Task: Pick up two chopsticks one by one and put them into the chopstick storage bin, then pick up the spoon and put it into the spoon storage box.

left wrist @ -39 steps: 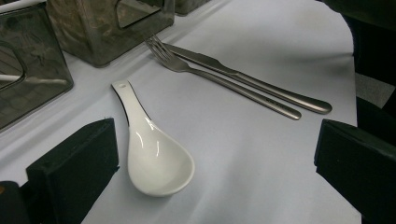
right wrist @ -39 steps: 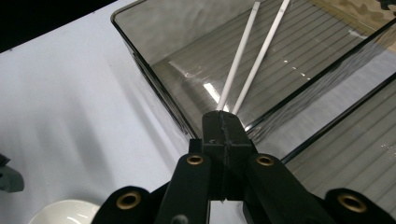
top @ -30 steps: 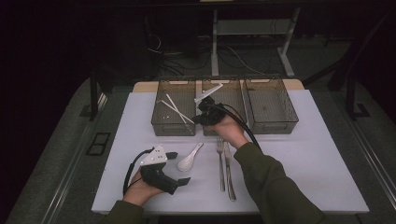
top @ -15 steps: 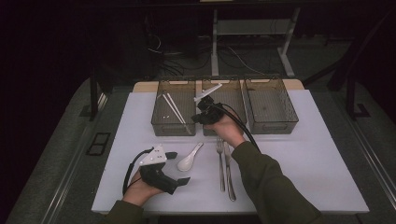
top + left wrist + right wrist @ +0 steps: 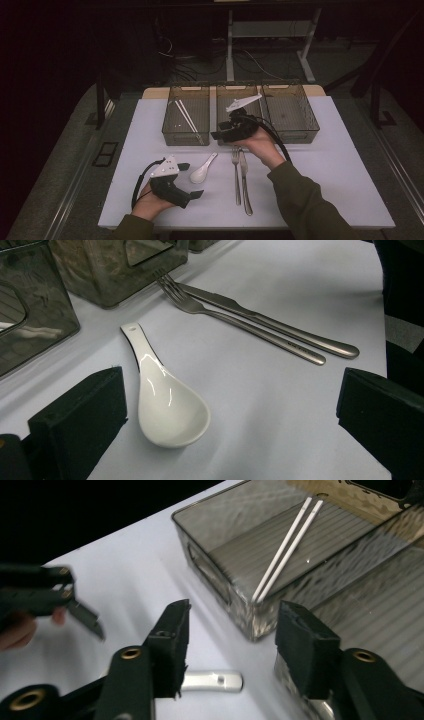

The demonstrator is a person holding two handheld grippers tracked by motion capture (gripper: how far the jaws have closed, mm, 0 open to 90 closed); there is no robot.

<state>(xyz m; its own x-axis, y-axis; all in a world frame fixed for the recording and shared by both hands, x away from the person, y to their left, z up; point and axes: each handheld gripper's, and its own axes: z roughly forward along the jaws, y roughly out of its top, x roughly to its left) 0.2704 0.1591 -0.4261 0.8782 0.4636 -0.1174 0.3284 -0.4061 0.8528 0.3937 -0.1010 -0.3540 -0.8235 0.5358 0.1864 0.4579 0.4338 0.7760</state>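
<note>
Right gripper (image 5: 216, 135) pulled back off the bins, jaws just opened, empty — spoon (image 5: 202, 170) nearer left gripper (image 5: 192, 180), open, handle pointing away.

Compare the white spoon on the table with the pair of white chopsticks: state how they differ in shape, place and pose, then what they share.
Shape: the spoon has a short handle and a broad, deep bowl; the chopsticks are thin, straight sticks.
Place: the spoon lies on the bare white table; the chopsticks lie inside the left bin.
Pose: the spoon lies alone, bowl upward; the chopsticks lie side by side as a pair.
Shared: both are white, and no gripper holds either.
</note>
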